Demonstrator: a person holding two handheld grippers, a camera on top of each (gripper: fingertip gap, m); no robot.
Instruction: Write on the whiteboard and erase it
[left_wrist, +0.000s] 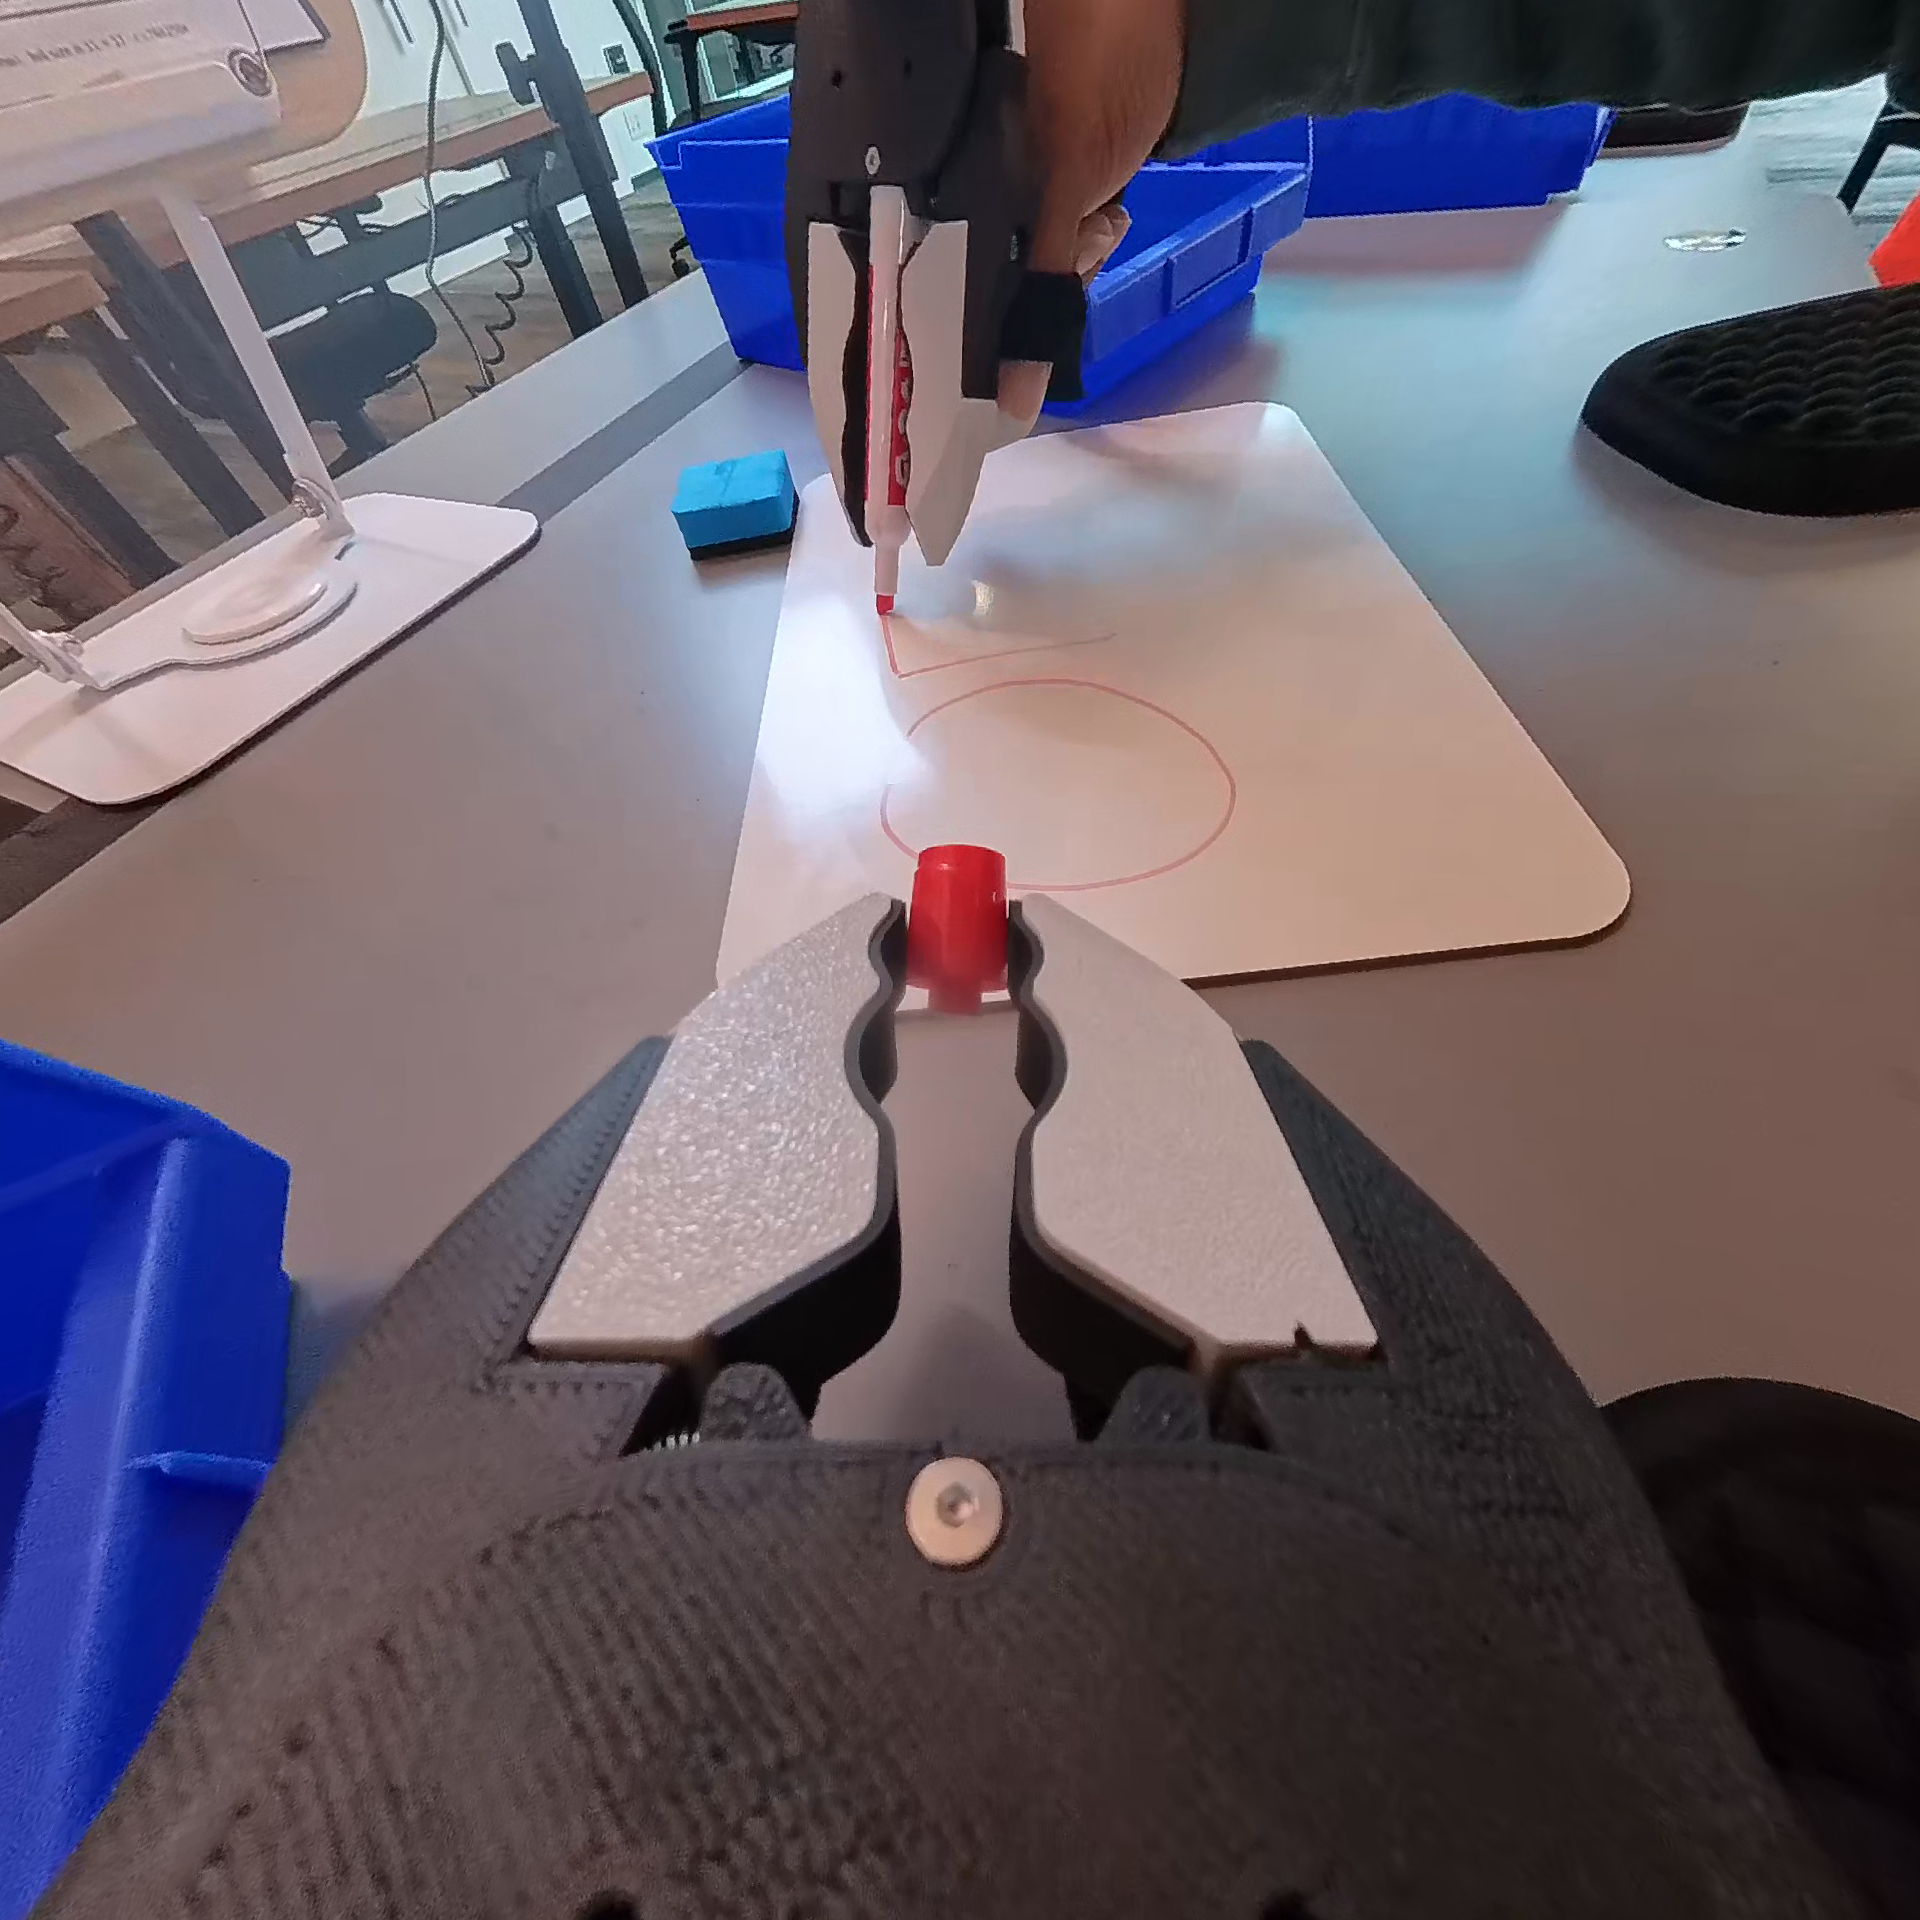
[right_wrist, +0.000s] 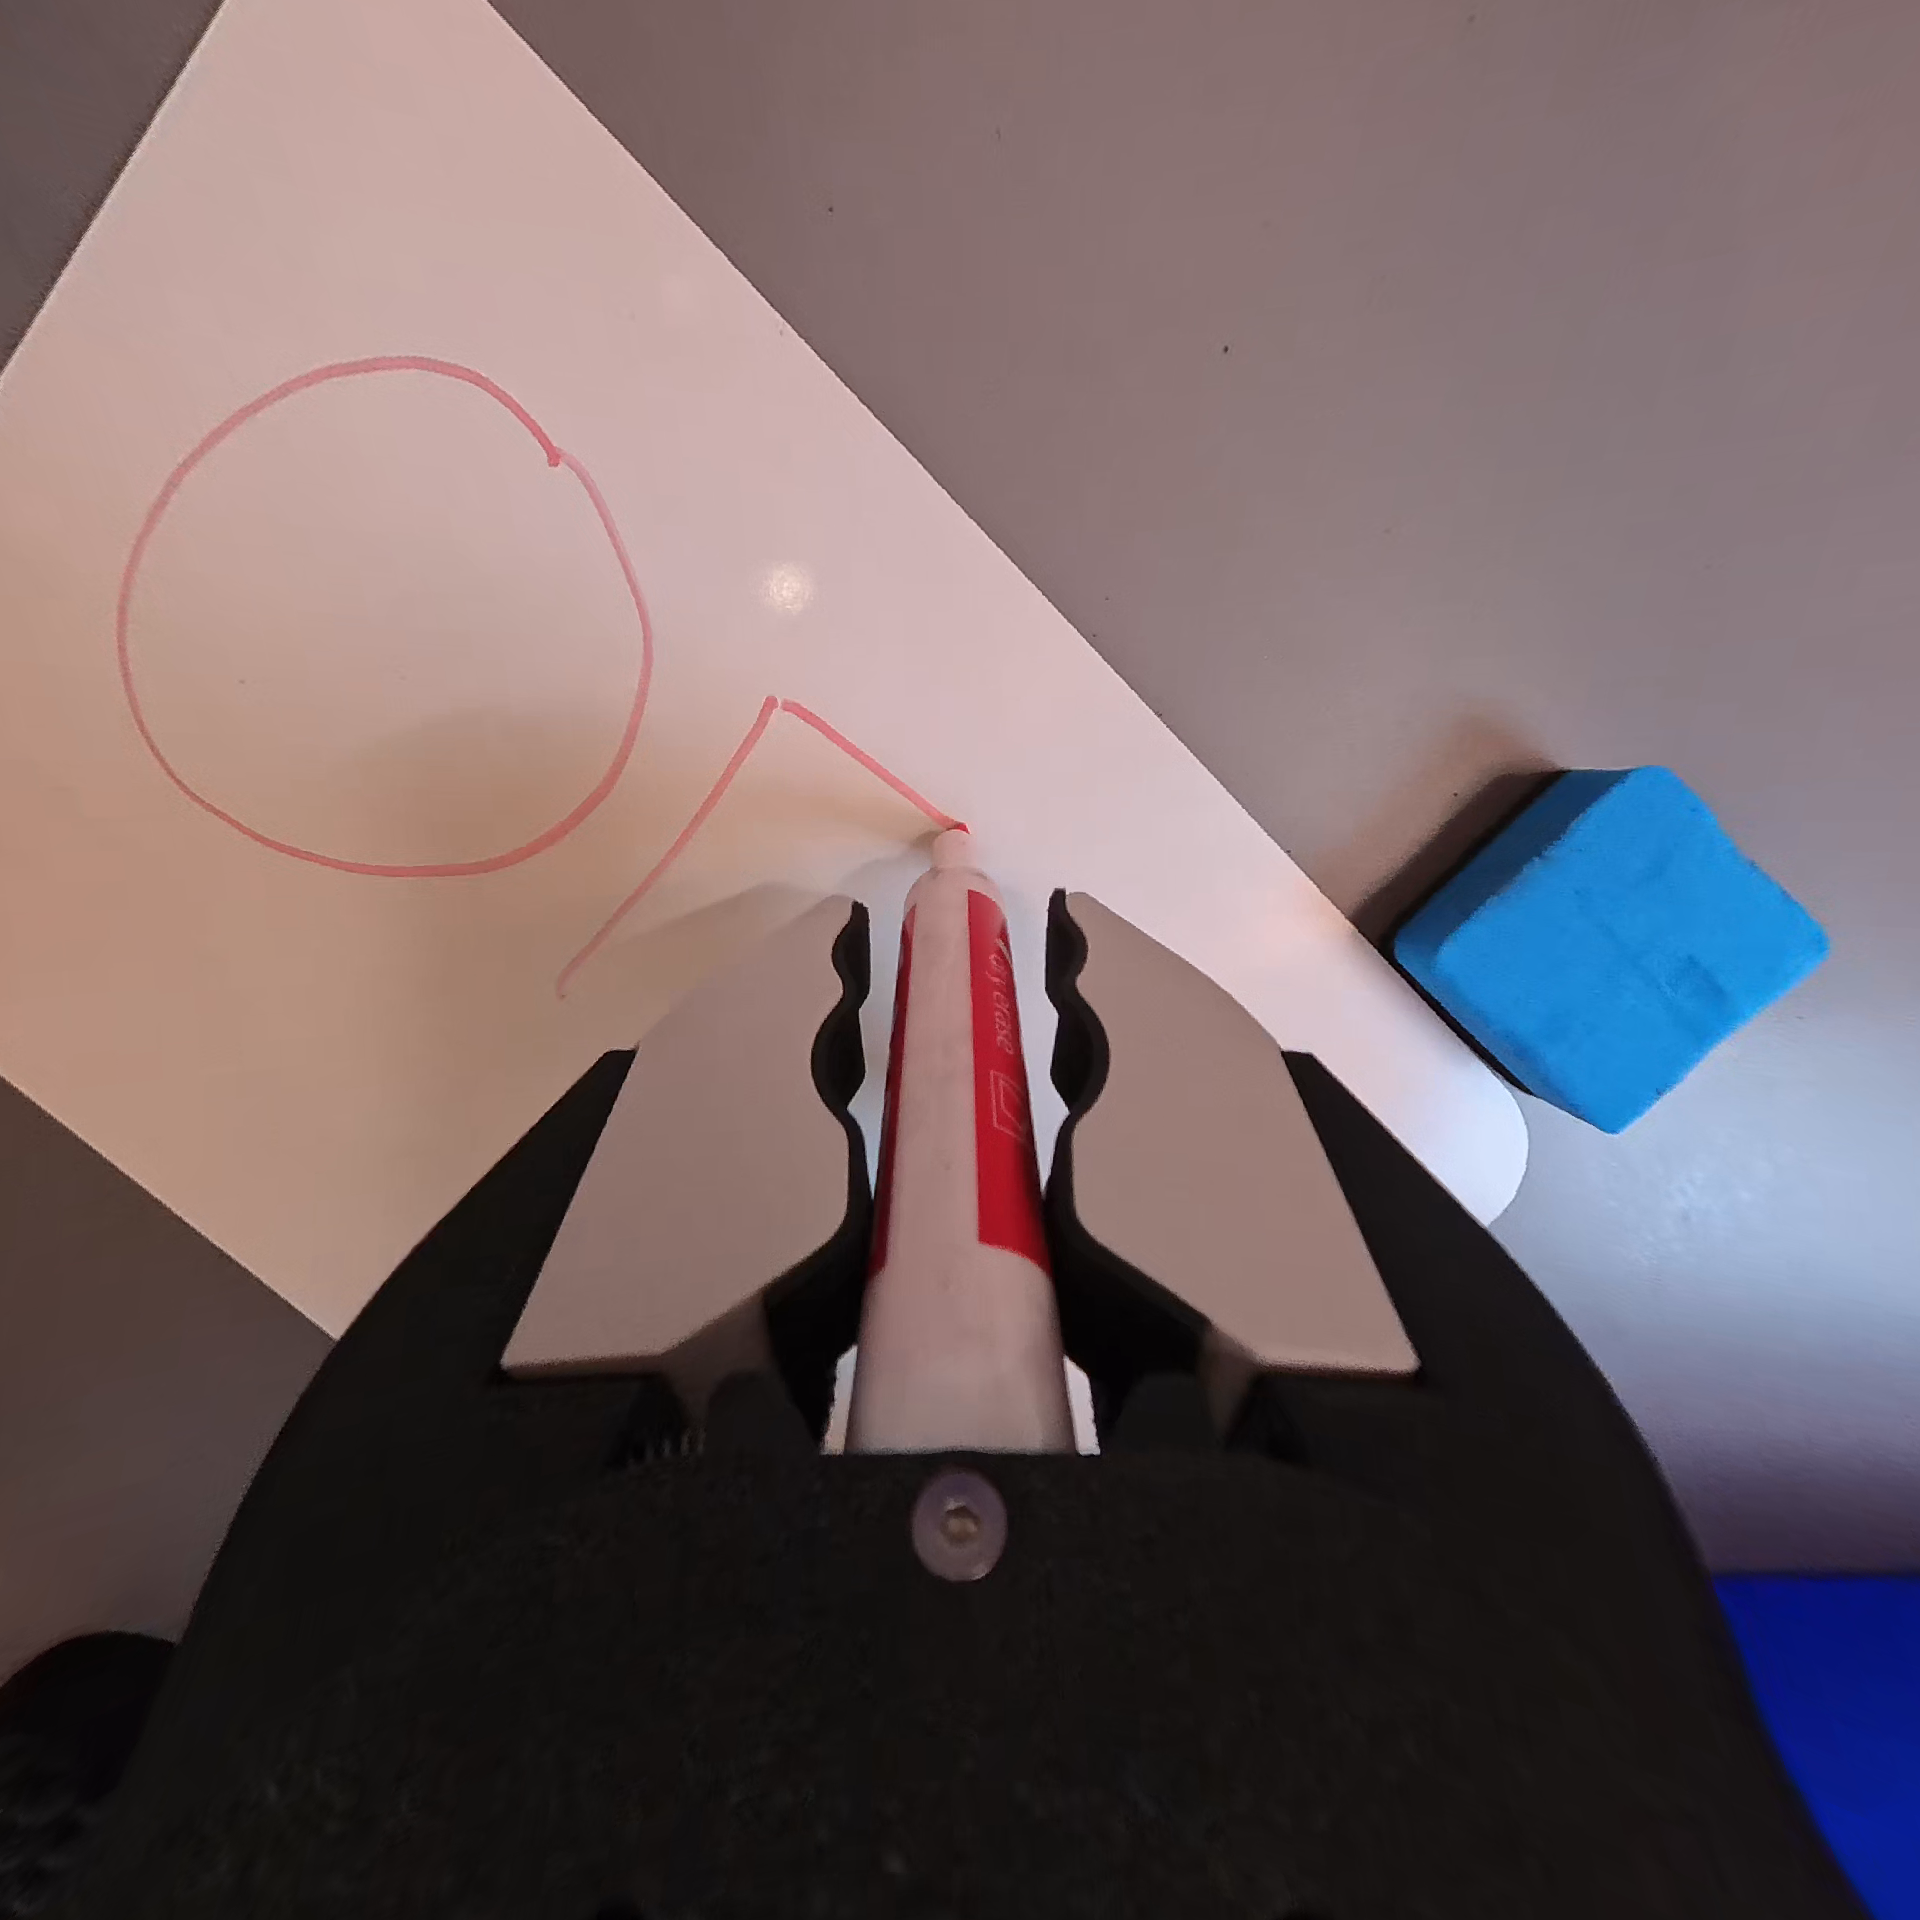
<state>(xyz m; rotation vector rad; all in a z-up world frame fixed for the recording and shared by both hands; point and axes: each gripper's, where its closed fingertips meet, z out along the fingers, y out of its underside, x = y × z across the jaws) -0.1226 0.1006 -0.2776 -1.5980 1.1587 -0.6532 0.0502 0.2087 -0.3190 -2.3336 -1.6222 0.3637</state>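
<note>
A white whiteboard (left_wrist: 1299, 727) lies flat on the grey table; it also shows in the right wrist view (right_wrist: 416, 260). It bears a red circle (left_wrist: 1060, 784) (right_wrist: 384, 613) and two joined red strokes (left_wrist: 987, 649) (right_wrist: 727, 790). My right gripper (right_wrist: 956, 914) (left_wrist: 899, 545) is shut on a red-and-white marker (right_wrist: 961, 1091) (left_wrist: 888, 416), its tip touching the board at the end of a stroke. My left gripper (left_wrist: 956, 920) is shut on the red marker cap (left_wrist: 958, 914) at the board's near edge. A blue eraser (left_wrist: 736, 501) (right_wrist: 1610, 945) sits beside the board.
A blue bin (left_wrist: 1164, 260) stands behind the board, another blue bin (left_wrist: 114, 1351) at my near left. A white stand base (left_wrist: 260, 623) sits left. A black textured pad (left_wrist: 1766, 405) lies right. A person's hand (left_wrist: 1081, 135) holds the right gripper.
</note>
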